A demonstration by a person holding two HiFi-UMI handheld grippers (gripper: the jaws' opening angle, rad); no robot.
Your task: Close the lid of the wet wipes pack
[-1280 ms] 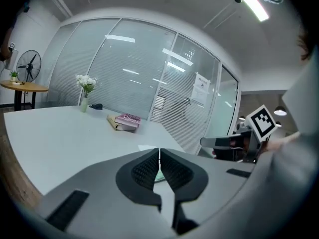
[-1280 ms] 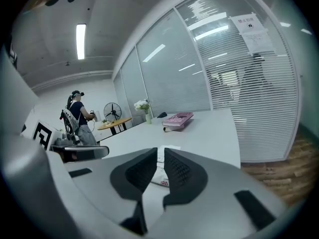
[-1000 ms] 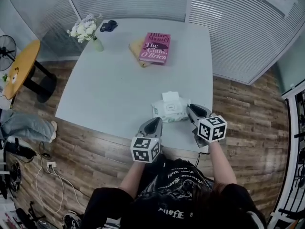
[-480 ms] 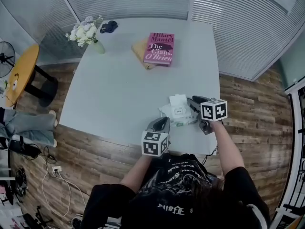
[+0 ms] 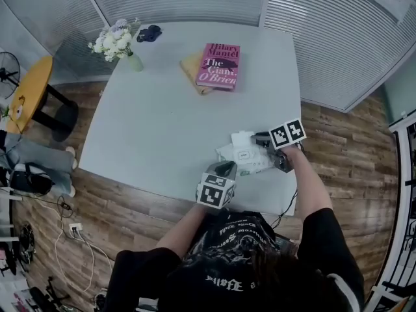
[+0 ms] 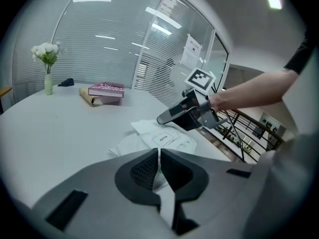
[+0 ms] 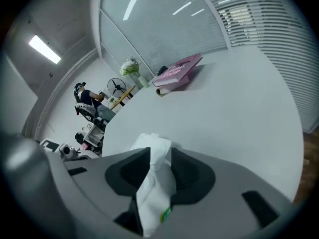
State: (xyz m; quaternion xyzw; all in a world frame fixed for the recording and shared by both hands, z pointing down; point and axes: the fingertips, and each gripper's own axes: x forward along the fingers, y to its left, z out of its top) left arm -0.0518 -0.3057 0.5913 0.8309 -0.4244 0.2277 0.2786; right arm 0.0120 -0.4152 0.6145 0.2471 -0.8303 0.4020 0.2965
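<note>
Wipes pack (image 5: 247,162) white, crumpled, "OPEN" label (image 6: 162,139) on top

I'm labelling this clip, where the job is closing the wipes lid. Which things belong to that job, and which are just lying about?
Job: wet wipes pack; its flap marked OPEN.
Lying about: pink book; tan folder beneath it; vase of white flowers; small dark object beside the vase.

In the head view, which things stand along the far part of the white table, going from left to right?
vase of white flowers → small dark object → pink book
</note>
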